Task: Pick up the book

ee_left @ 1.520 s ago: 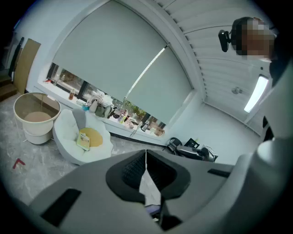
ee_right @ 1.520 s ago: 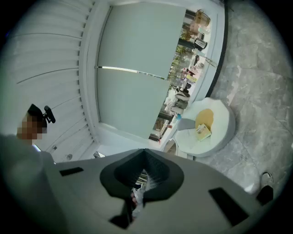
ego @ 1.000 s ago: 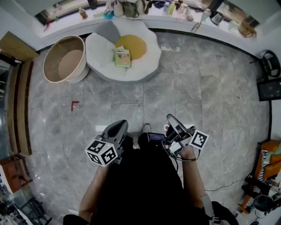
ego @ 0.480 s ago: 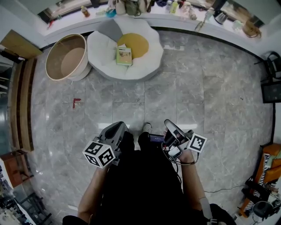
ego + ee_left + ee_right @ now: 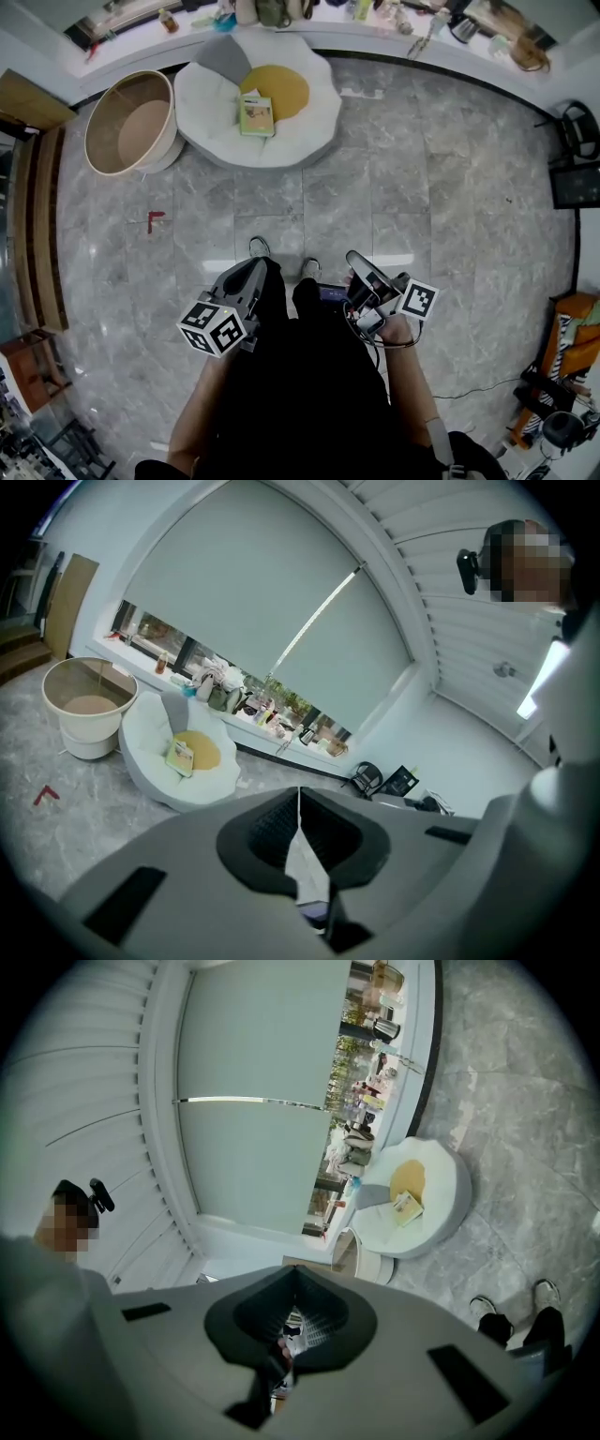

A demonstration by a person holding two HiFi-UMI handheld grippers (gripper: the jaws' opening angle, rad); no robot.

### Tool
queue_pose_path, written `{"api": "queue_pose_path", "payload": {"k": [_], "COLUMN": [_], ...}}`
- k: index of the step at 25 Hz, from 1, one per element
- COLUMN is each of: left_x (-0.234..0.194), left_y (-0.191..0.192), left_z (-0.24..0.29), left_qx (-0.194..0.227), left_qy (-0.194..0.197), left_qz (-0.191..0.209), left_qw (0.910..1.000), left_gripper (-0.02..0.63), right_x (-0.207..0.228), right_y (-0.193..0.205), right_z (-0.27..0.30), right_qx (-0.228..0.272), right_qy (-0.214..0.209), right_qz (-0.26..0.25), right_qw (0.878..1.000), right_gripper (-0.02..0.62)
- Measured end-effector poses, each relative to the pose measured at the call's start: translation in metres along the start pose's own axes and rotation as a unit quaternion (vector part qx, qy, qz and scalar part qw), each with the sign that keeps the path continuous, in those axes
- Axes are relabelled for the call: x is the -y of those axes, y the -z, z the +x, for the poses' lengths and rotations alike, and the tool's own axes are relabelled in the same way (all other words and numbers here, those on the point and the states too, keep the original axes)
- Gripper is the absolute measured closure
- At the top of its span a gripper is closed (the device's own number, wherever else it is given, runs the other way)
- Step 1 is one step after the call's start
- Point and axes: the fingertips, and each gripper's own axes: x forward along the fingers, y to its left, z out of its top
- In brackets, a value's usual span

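**Head view: book lies well ahead, both grippers shut and empty**

Head view shows the approach step, with no reach begun. The small pale green paperback book (image 5: 256, 116) lies flat on the seat of a round white cushioned lounge chair (image 5: 302, 141). It rests just beside the mustard-yellow round cushion (image 5: 281, 92) at the chair's centre, and a beige round tub (image 5: 127, 122) stands just left of the chair. A wide stretch of grey marble-tiled floor (image 5: 450, 206) separates the chair from the person.

The left gripper (image 5: 251, 270) and the right gripper (image 5: 356, 261) are both held close to the person's body, well apart from the chair. Their marker cubes sit nearest the camera and their tips point towards the chair. The left gripper tilts somewhat downward, while the right one runs about level. In each gripper view the dark pads meet, so both sets of jaws are closed with nothing between them.

As I judge it, the next move calls for walking up to the chair. One gripper's jaws must then part and come down over an edge of the book, since it lies flat on soft padding.
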Motion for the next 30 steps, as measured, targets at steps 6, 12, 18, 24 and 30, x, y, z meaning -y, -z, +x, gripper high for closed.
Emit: {"api": "queue_pose_path", "payload": {"k": [6,12,18,24,30], "left_x": [-0.022,-0.06,-0.099,-0.126,-0.15], "left_y": [-0.03,-0.06,-0.088,-0.114,-0.127], "left_z": [0.004,-0.001,-0.008,-0.01,-0.015], "left_qx": [-0.002,0.002,0.006,0.005,-0.007], "left_qy": [0.018,0.022,0.028,0.042,0.055], "left_qz": [0.009,0.01,0.011,0.021,0.027], "left_qw": [0.9998,0.9997,0.9995,0.9989,0.9981], "left_gripper": [0.588,0.588,0.588,0.588,0.588], "right_x": [-0.008,-0.021,-0.029,-0.038,-0.048], "right_y": [-0.001,-0.003,-0.001,-0.01,-0.014], "right_z": [0.042,0.097,0.142,0.173,0.196], "right_qx": [0.004,0.005,0.012,0.035,0.048], "right_qy": [0.007,0.008,0.012,0.007,0.001], "right_qz": [-0.008,-0.021,-0.032,-0.041,-0.056], "right_qw": [1.0,1.0,0.999,0.999,0.997], "right_gripper": [0.578,0.578,0.578,0.578,0.578]}}
